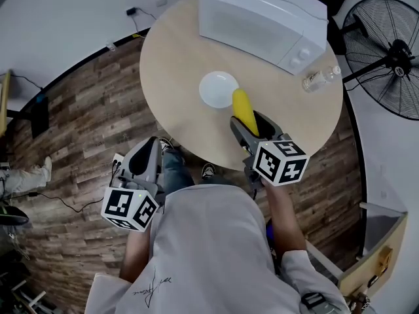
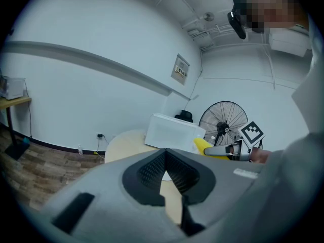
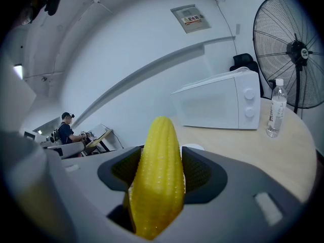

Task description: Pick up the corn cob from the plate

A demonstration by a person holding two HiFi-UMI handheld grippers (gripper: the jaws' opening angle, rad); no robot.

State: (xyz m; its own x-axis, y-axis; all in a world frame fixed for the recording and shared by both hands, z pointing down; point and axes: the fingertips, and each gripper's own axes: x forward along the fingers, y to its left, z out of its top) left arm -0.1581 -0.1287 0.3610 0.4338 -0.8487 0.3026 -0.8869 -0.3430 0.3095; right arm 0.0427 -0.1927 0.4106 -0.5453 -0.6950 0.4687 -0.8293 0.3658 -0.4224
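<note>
R gripper [image 3: 158,153] jaws were clamped on the corn cob [image 3: 158,181], tip poking out past them, just beside the white plate [image 1: 218,89]. L gripper [image 2: 164,156] jaws met at the tips, empty, off the desk edge. Round pale desk [image 1: 177,64] w/ microwave [image 1: 262,18] & bottle [image 1: 321,78]; wood floor [image 1: 78,110], fan [image 1: 386,54]. Cob hid most of the plate in the right gripper view

I count two grippers: the left gripper [image 1: 147,150] and the right gripper [image 1: 251,128]. There is one corn cob [image 1: 243,108], between the right gripper's jaws. Just ahead of that gripper lies one white plate [image 1: 218,88]. Farther ahead I see one white microwave [image 1: 262,19], one clear water bottle [image 1: 319,79], one round wooden table [image 1: 177,64] and one pedestal fan [image 1: 386,56].
</note>
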